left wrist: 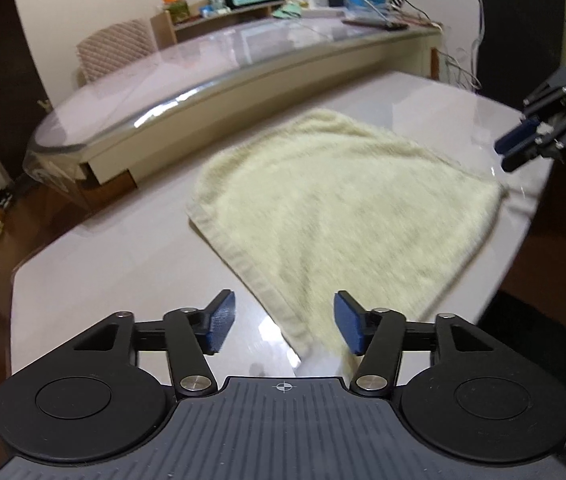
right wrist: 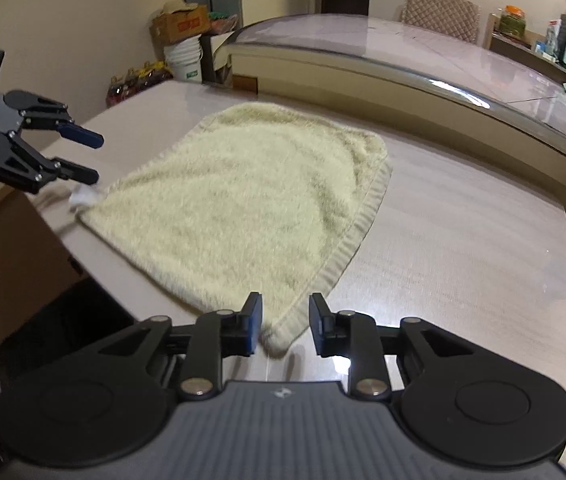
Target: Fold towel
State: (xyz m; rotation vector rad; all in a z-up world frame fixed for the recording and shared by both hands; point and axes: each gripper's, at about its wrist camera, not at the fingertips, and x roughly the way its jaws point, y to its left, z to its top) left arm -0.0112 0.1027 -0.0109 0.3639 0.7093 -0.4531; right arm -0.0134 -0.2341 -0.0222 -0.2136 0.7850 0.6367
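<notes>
Left gripper (right wrist: 93, 158) jaws apart and empty, hovering near the towel's tagged corner, pale yellow towel (right wrist: 243, 200) lying flat, seemingly folded, on the grey table (right wrist: 463, 240), right gripper (right wrist: 285, 320) wide open, straddling the near corner, gripping nothing

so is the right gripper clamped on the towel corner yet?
No, the right gripper is open, its fingers straddling the pale yellow terry towel corner.

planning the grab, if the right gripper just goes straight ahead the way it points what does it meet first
Most likely the near corner of the towel, which lies just ahead between the open fingers of the right gripper. Its height above the table is unclear, so it might skim over the cloth.
</notes>
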